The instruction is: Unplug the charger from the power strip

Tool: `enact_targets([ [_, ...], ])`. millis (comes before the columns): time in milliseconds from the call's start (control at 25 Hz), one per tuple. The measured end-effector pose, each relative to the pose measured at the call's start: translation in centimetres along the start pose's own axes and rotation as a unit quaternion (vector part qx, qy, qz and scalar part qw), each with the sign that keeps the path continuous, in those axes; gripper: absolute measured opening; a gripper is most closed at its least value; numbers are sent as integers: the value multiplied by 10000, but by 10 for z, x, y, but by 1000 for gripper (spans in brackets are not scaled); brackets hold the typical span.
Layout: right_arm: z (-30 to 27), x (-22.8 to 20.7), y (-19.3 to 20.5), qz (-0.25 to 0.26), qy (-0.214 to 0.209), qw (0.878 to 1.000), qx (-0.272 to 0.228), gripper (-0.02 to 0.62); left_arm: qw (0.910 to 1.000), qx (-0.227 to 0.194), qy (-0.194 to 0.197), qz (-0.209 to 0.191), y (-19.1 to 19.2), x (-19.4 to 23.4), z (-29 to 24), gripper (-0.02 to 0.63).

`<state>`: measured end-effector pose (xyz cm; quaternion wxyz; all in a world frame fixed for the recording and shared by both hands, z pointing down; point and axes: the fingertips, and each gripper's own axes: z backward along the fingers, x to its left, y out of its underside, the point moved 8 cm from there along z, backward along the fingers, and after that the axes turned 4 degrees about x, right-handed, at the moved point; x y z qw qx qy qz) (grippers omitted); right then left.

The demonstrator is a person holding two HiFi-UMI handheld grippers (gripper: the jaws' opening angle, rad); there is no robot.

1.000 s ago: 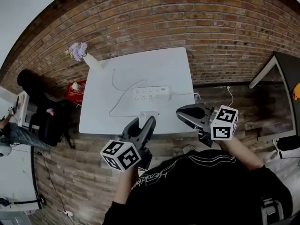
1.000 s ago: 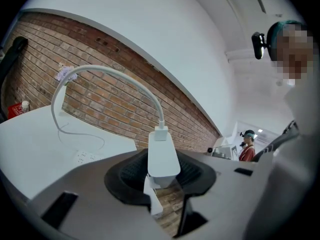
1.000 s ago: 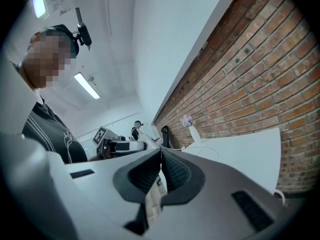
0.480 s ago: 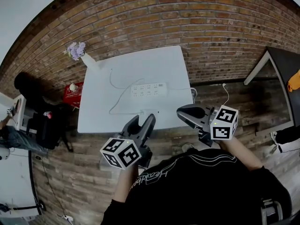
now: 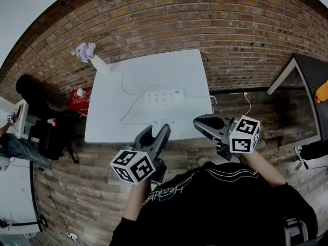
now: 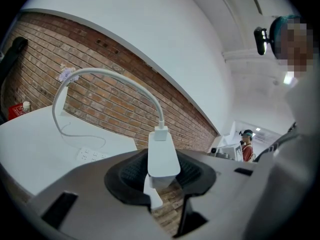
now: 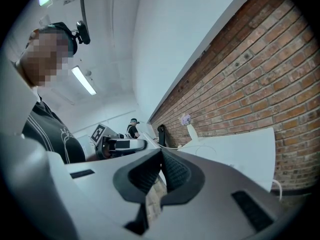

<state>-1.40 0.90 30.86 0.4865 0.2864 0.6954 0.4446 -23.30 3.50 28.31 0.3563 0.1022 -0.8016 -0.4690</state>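
Most of the job looks done: the charger (image 6: 163,156) is out of the power strip (image 5: 164,97) and sits clamped between the jaws of the left claw (image 5: 152,133). It is held by the near edge of the white worktop (image 5: 179,68), well apart from the strip. Its cable (image 6: 112,75) arches from the charger back toward the worktop. The right claw (image 5: 203,123) is clenched on nothing, off the worktop's near right corner. What seems left is only to set the charger down and release it.

Black printed shirt (image 5: 220,201), grey left tool (image 5: 155,131), grey right tool (image 5: 197,121)
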Motion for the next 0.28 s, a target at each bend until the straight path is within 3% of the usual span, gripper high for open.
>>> enact_targets([
  [280,-5,-4,-3,55,-18,10000,79,-3,10000,-17,-78,-24,-2,3,-1,135],
])
